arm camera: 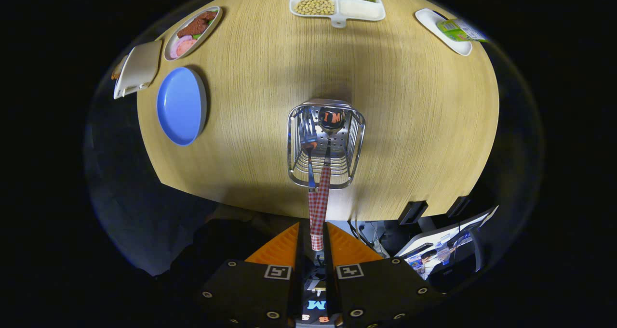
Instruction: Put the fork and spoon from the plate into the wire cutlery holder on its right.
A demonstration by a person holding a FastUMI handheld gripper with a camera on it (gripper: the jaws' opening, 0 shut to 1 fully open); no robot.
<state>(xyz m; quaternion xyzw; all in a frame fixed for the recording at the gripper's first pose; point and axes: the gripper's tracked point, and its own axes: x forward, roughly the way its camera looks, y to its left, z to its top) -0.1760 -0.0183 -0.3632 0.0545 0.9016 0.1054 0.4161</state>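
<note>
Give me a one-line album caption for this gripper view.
Gripper shut on a checked-handled spoon, lowering it into the wire cutlery holder on the wooden table.

Around my wooden table [409, 125], a divided tray of beans [337, 0] sits at its far edge, a food dish [193, 32] and pale lidded box [140, 68] far-left, a green packet [460, 29] far-right.

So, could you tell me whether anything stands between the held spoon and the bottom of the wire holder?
Nothing visible does. The gripper is shut on the checked handle of the spoon, whose bowl already hangs inside the wire cutlery holder, beside the fork standing there.
</note>
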